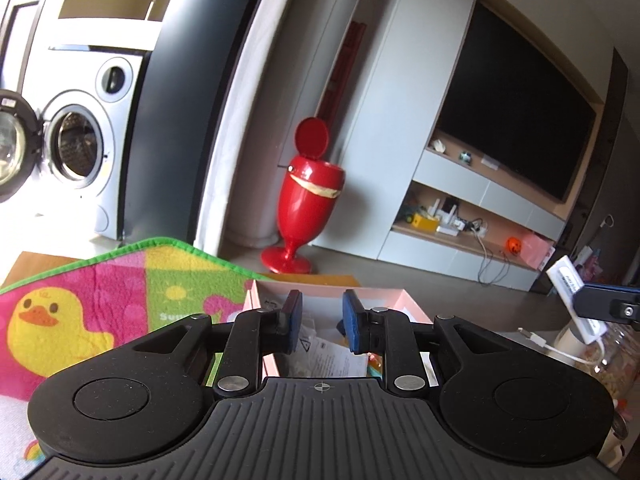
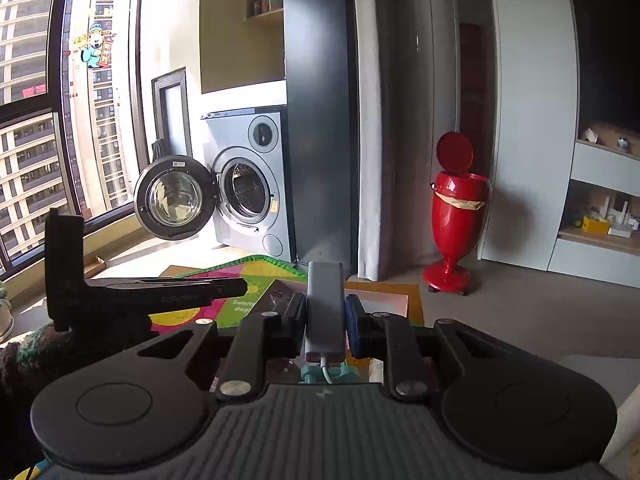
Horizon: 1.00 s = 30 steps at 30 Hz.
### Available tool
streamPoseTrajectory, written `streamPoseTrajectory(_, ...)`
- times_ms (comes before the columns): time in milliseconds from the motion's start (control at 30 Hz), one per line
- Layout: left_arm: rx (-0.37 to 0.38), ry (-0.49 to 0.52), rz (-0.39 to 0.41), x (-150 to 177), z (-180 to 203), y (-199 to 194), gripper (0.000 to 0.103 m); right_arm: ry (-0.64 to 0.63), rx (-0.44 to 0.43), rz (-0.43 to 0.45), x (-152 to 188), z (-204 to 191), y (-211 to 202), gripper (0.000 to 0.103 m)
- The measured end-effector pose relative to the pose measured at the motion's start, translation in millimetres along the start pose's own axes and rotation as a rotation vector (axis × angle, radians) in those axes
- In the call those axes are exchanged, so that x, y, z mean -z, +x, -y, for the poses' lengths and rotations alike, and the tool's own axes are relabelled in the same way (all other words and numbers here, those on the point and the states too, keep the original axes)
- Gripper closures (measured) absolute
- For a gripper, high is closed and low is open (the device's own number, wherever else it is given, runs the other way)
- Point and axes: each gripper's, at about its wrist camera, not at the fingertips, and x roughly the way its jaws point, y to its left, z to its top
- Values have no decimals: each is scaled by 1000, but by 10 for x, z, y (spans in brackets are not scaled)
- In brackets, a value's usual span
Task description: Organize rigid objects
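Note:
My left gripper (image 1: 321, 318) is open and empty, held over a pink open box (image 1: 394, 298) with papers and small packets inside. My right gripper (image 2: 325, 312) is shut on a grey rectangular adapter (image 2: 325, 300) with a white cable at its near end. In the left wrist view the right gripper's finger (image 1: 608, 306) shows at the right edge, holding the same adapter (image 1: 570, 280), which looks white there, with its white cable (image 1: 560, 348) hanging down. The left gripper's body (image 2: 120, 292) shows at the left of the right wrist view.
A colourful duck mat (image 1: 80, 312) covers the surface at the left. A red pedestal bin (image 1: 304, 200) with its lid up stands on the floor. A washing machine (image 2: 248, 200) has its door open. A TV unit (image 1: 512, 120) fills the right wall.

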Motion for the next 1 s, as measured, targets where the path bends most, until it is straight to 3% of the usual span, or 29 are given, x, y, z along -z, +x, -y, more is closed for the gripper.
streamPoseTrajectory(167,-61,-92,43,47,-325,-467,79,14,18,-26,-150,-78,350,83)
streamPoseTrajectory(267,-107,-45,42,177,-473,-691,78,30,11,-66,-180,-109,566,83)
streamPoseTrajectory(467,-81,102,-136,524,-482,-678,78,79,21,-171,-91,-143,1111,83)
streamPoseTrajectory(633,-63,206,-231,776,-316,-511,78,99,48,-228,15,-146,1462,83)
streamPoseTrajectory(767,-90,264,-277,910,-215,-386,78,93,40,-234,32,-158,1548,80)
streamPoseTrajectory(900,-90,279,-322,993,-185,-299,78,70,25,-203,73,-204,1337,51)
streamPoseTrajectory(1000,-101,297,-339,1011,-147,-229,77,-17,20,-170,164,-320,1053,44)
